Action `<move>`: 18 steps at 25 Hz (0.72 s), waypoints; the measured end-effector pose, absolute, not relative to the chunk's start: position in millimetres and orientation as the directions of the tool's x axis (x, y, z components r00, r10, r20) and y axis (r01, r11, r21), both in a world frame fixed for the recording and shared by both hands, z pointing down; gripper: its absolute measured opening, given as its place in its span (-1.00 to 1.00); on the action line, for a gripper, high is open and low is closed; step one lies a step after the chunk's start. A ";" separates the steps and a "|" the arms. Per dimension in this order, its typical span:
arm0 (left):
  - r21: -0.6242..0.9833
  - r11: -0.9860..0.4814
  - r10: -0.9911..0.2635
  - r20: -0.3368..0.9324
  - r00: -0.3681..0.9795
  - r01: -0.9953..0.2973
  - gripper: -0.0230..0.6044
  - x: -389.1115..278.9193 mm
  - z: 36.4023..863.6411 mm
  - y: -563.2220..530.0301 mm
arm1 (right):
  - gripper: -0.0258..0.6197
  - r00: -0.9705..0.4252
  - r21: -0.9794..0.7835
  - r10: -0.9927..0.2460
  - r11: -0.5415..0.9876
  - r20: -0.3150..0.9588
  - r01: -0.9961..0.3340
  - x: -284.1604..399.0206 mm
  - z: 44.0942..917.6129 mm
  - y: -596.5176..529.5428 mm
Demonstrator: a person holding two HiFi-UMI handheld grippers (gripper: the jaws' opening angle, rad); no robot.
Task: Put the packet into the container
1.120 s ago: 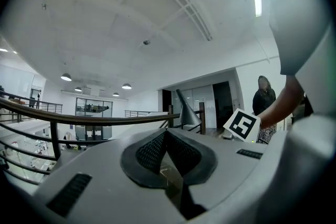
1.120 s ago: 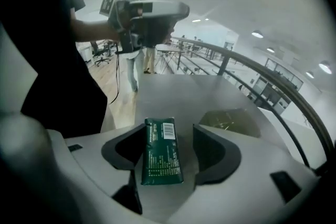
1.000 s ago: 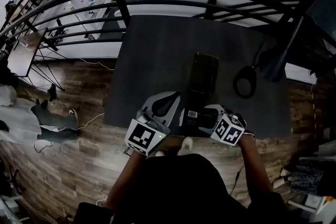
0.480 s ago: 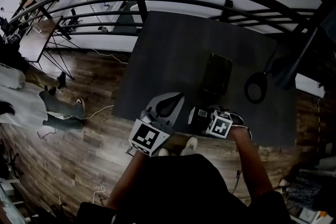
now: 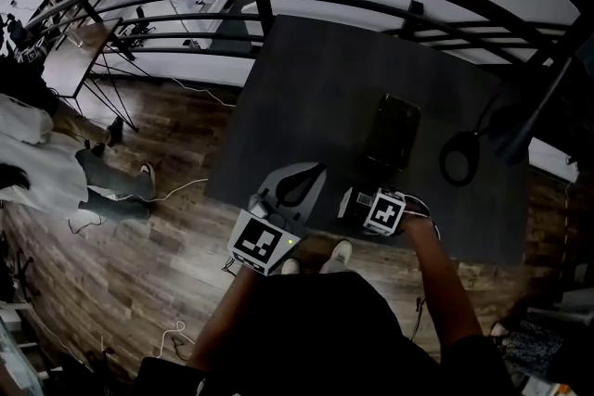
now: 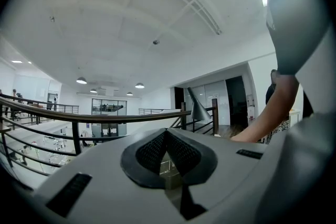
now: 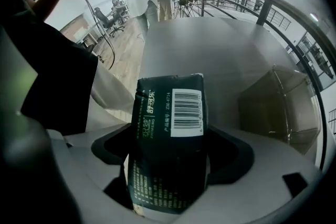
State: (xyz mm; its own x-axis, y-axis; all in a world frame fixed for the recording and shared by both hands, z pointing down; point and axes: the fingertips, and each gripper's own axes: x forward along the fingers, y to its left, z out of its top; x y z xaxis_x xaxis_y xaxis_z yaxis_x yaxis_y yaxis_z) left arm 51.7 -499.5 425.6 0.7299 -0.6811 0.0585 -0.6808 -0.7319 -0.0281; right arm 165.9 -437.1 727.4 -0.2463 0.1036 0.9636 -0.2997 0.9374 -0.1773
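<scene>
Jaws of the left gripper [image 5: 311, 173] meet on nothing, at the near edge of the table [image 5: 306, 79]. Just to its right, the right gripper [image 5: 360, 202] points steeply down; its jaws have just been opening and stand loose around the dark packet [image 7: 169, 128]. The container [image 5: 393, 131] sits near, farther back on the table.

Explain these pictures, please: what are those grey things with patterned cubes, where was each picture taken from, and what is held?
No robot: a person holds a hand-held gripper in each hand; the cubes belong to them. One camera sits on the person's head and looks down at a dark table; one more rides on each gripper. On the table are a clear container and a dark green packet. The left hand-held gripper is shut and empty. The right hand-held gripper points down over the packet, which stands between its jaws; these have just been opening and do not seem to clamp it yet.
</scene>
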 end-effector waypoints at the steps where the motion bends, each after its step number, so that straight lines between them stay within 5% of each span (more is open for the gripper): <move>1: -0.029 -0.732 -0.681 0.059 0.730 -0.681 -0.91 51.9 425.7 -499.6 | 0.41 -0.246 -0.197 0.123 0.931 0.962 -0.308 166.2 728.3 -434.6; 18: -0.013 -0.724 -0.689 0.059 0.723 -0.689 -0.91 49.6 427.1 -500.1 | 0.33 -0.265 -0.156 0.070 0.935 0.962 -0.319 157.8 732.0 -437.8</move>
State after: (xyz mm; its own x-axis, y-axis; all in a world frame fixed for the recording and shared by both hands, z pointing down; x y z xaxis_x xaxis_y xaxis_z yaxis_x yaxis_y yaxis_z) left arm 49.6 -500.1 427.1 0.7228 -0.6886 0.0586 -0.6892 -0.7244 -0.0127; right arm 157.8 -437.8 732.0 -0.2645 0.0699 0.9618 -0.3191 0.9349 -0.1556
